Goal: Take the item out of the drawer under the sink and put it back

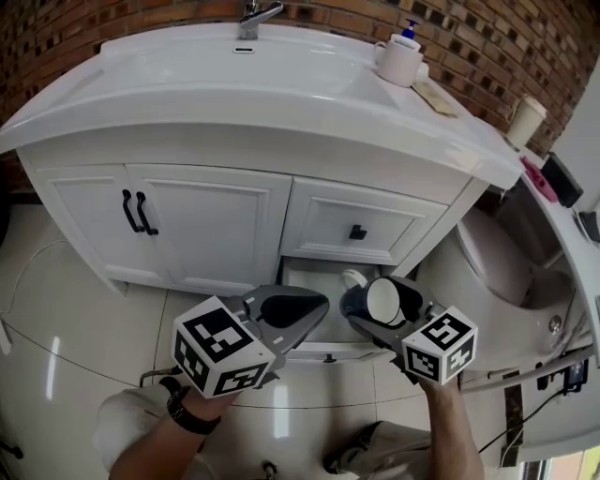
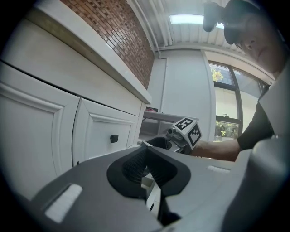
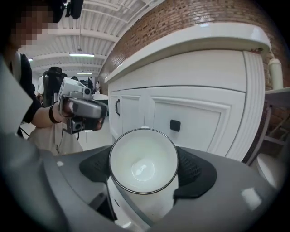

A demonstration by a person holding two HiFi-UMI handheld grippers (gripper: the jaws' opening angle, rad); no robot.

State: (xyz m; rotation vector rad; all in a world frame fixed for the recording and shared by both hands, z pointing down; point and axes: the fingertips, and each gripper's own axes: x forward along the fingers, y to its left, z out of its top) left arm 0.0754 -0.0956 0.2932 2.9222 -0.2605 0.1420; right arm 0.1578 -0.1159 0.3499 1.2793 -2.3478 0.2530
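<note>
Both forearms reach forward and down from a crouch, low in front of the vanity. The left wrist wears a dark watch (image 1: 186, 410); the right forearm (image 1: 453, 424) is bare.

Left gripper (image 1: 315, 308): ribbed black pads pressed together at the tips, nothing between them. It points toward the open drawer (image 1: 302, 277).

Right gripper (image 1: 376, 302): jaws spread wide, pinching a white cup (image 3: 143, 165), one pad on each side of its wall. The cup is held in the air just above the open drawer. It is tipped so its mouth faces back along the gripper.

Counts:
- One cup in the tongs.
- One small white rounded thing (image 1: 353, 278) down in the drawer; I cannot tell what it is.
- Two marker cubes.
- Two cabinet doors with two black bar handles (image 1: 137, 212).
- Two drawers. The upper drawer (image 1: 328, 217) is closed and has one black knob (image 1: 357, 232); the lower one is pulled out.
- One faucet (image 1: 255, 17).
- One white mug (image 1: 399, 60) on the counter, with a pump bottle in it.
- One paper cup (image 1: 526, 119), far right.

Materials:
- The cup is round and glossy white inside, with a thin dark line around the lip.
- The vanity has white panelled fronts and a smooth white basin top (image 1: 187, 80).
- The wall behind is brick (image 1: 56, 37).
- The floor is shiny pale tile (image 1: 66, 328).
- The gripper bodies are matt grey.
</note>
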